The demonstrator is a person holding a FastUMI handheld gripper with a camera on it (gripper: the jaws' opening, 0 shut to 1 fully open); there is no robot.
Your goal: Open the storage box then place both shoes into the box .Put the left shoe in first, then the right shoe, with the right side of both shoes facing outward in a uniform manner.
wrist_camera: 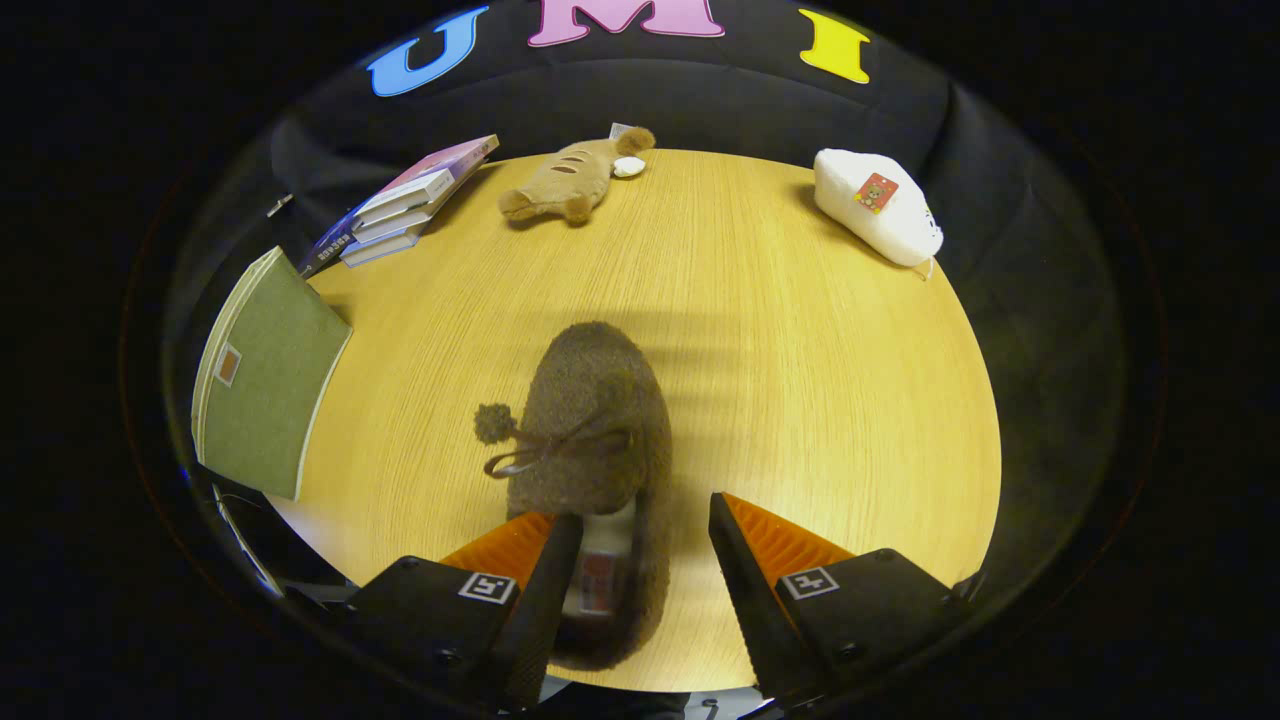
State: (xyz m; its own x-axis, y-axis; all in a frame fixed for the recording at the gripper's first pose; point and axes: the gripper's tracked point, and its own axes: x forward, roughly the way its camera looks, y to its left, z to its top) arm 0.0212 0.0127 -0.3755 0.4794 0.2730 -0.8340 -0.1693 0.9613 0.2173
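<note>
On the round wooden tabletop [800,400], a brown fuzzy shoe [595,420] with a bow and pompom lies toe pointing to 12 o'clock, heel end between the tongs [632,520]. Tongs stand wide open; the left finger seems to touch the shoe's rim, though overlap makes contact hard to judge, and the right finger sits clear. At 10 o'clock: green folder [265,375], stacked books [405,205]. At 12: plush toy [575,178]. At 1: white pouch [878,205].

The round wooden surface [800,400] carries 1 brown fuzzy slipper [590,420], a plush animal [570,180], a white pouch [875,205], stacked books [400,205] and a green book [265,375].
</note>
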